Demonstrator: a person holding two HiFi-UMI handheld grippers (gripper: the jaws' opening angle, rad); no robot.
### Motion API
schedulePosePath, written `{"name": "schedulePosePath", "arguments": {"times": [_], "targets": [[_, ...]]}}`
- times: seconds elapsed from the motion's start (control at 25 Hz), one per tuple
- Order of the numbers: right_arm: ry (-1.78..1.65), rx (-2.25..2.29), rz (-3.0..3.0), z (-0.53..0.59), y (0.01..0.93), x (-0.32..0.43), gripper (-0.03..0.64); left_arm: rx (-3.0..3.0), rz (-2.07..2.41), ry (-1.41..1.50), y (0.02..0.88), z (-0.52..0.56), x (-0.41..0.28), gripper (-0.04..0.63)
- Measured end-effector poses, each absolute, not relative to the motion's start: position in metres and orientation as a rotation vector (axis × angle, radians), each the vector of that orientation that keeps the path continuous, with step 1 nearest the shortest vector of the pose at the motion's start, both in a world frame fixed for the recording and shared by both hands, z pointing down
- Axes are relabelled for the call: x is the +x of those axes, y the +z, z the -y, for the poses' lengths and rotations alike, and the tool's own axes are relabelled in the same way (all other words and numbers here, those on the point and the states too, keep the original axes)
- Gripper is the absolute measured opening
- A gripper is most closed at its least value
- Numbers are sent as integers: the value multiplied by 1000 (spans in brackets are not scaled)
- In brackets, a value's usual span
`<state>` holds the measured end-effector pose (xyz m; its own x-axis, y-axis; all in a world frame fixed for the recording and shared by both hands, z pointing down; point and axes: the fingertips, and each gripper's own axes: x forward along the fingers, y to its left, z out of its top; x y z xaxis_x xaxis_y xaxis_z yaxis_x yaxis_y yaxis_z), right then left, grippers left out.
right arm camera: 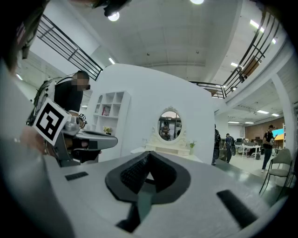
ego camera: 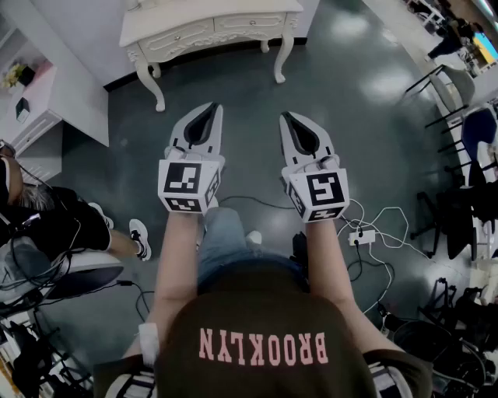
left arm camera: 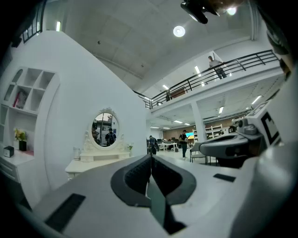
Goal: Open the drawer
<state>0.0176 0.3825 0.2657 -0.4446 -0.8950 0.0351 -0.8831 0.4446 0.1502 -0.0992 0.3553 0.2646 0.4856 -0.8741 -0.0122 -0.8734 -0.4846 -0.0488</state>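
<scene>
A white ornate dressing table (ego camera: 210,19) stands on the dark floor ahead, with its drawers (ego camera: 187,35) shut along the front. My left gripper (ego camera: 213,106) and right gripper (ego camera: 286,116) are held side by side, level, well short of the table and touching nothing. Both are shut with nothing between the jaws. In the left gripper view the left gripper (left arm camera: 150,157) points toward the table (left arm camera: 95,162) and its oval mirror (left arm camera: 104,130). In the right gripper view the right gripper (right arm camera: 148,154) faces the same table (right arm camera: 170,151), with the left gripper (right arm camera: 88,139) beside it.
A white shelf unit (ego camera: 31,109) stands at the left wall. A seated person (ego camera: 54,221) is at the left. Cables and a power strip (ego camera: 362,235) lie on the floor at the right, near chairs (ego camera: 467,148). Open floor lies between me and the table.
</scene>
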Motion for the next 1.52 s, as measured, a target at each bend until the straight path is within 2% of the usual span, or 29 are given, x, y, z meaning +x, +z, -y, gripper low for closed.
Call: {"name": "schedulePosePath", "arguments": {"times": [0.32,1.12,1.52], "targets": [[-143,1630,2555,-356,274,12,-3,-2682,-1535,-42,272,-328,-107,5],[-60,1655,2470,-119,297,-18,-3,-2797,-1431,-88,291,-77,-122,5],[-34,1770,2355,-36,302,-10,-3,-2830,-1390,-118,298,4,-128,5]]}}
